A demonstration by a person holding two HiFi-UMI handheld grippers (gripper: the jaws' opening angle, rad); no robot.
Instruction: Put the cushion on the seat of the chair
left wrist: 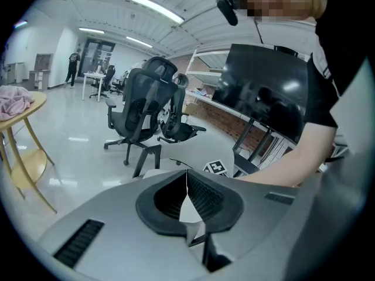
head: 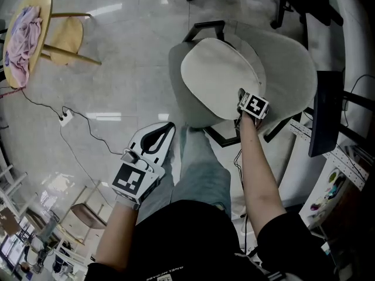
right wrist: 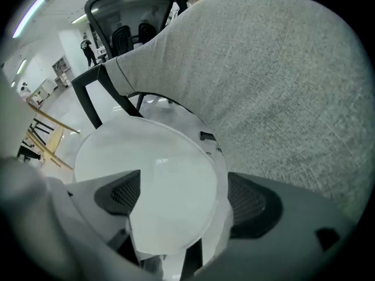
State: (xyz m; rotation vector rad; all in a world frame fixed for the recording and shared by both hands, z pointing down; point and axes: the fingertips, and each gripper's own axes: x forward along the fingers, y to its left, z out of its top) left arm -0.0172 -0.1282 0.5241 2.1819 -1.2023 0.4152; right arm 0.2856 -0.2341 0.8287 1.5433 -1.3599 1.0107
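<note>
A pale round cushion [head: 220, 78] lies on the seat of the grey fabric chair [head: 290, 57], in the middle of the head view. My right gripper [head: 241, 93] points steeply down at the cushion's near right edge. In the right gripper view the cushion [right wrist: 152, 168] lies between the wide-apart pads [right wrist: 249, 201], which do not press on it, so this gripper [right wrist: 181, 189] is open. The chair's back [right wrist: 263, 86] rises behind it. My left gripper [head: 168, 126] hangs low beside the person's leg, away from the chair. Its jaw tips meet with nothing held [left wrist: 187, 174].
A round wooden table [head: 44, 16] with a pink cloth [head: 22, 40] stands at the far left. A power strip [head: 65, 119] and its cable lie on the floor. A black monitor [head: 326, 113] stands right of the chair. Black office chairs [left wrist: 137, 113] stand further off.
</note>
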